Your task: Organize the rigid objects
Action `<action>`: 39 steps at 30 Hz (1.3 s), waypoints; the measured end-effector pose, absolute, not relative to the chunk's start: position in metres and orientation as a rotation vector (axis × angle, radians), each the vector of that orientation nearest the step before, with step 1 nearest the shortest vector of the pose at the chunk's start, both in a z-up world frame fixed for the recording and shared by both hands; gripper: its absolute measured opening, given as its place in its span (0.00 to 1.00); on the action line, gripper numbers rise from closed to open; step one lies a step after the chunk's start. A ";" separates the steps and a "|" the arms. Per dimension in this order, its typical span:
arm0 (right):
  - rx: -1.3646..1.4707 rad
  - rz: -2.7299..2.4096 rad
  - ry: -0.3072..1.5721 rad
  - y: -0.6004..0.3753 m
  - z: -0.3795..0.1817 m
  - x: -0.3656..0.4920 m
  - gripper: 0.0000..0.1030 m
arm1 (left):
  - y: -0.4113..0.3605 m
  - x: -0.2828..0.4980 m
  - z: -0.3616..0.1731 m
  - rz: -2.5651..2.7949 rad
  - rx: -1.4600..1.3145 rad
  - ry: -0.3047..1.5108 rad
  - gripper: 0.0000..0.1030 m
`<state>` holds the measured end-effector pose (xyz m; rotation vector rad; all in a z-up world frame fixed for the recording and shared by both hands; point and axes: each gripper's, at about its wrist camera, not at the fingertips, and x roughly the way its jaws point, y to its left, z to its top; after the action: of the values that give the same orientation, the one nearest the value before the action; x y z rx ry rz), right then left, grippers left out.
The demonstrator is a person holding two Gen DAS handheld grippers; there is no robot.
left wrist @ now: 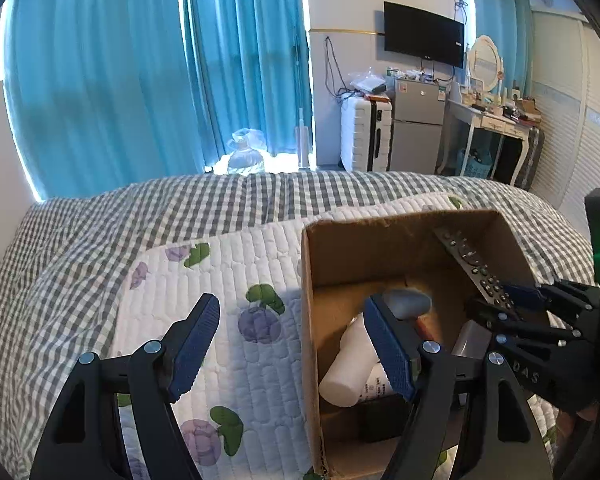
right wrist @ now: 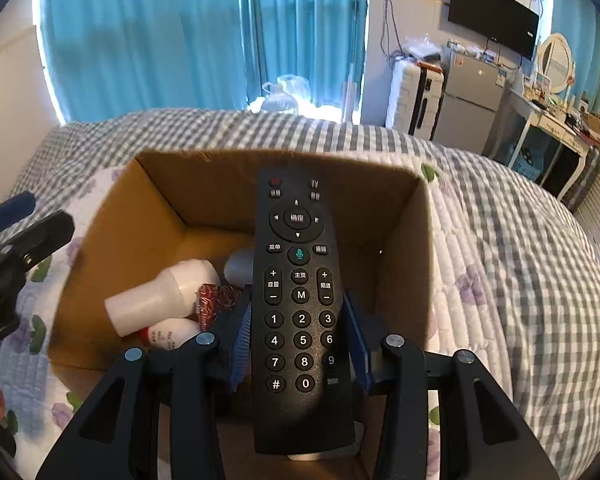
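Observation:
An open cardboard box (right wrist: 400, 216) stands on the quilt on the bed; it also shows in the left wrist view (left wrist: 308, 300). My right gripper (right wrist: 300, 344) is shut on a black remote control (right wrist: 300, 300) and holds it over the box; in the left wrist view the remote (left wrist: 476, 268) slants into the box from the right gripper (left wrist: 512, 300). Inside lie a white bottle (right wrist: 160, 296), a smaller white bottle (right wrist: 168, 334) and a red-patterned item (right wrist: 214, 300). My left gripper (left wrist: 296, 344) is open and empty, straddling the box's left wall.
The white floral quilt (left wrist: 228, 280) lies on a grey checked bedspread (left wrist: 100, 232). Blue curtains (left wrist: 140, 72) hang behind the bed. A white suitcase (left wrist: 364, 132), a small fridge (left wrist: 418, 128), a wall TV (left wrist: 424, 34) and a cluttered dressing table (left wrist: 496, 120) stand at the back right.

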<state>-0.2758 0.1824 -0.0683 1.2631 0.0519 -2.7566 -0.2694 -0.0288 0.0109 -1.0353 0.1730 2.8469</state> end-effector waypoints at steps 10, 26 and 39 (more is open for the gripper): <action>1.186 -2.849 0.057 0.198 -0.008 -0.232 0.52 | -0.027 -0.228 0.054 2.870 -0.972 0.162 0.74; 0.734 -3.035 0.167 0.199 0.195 -0.047 0.76 | -0.038 -0.061 0.207 2.955 -0.499 0.178 0.89; 0.502 -3.131 -0.033 0.206 0.139 -0.007 1.00 | -0.040 -0.041 0.143 3.027 -0.310 0.190 1.00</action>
<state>-0.0071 0.2063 0.1395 0.5024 -0.0330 -3.1309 -0.0412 -0.0397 0.1431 -0.3098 0.1900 3.0272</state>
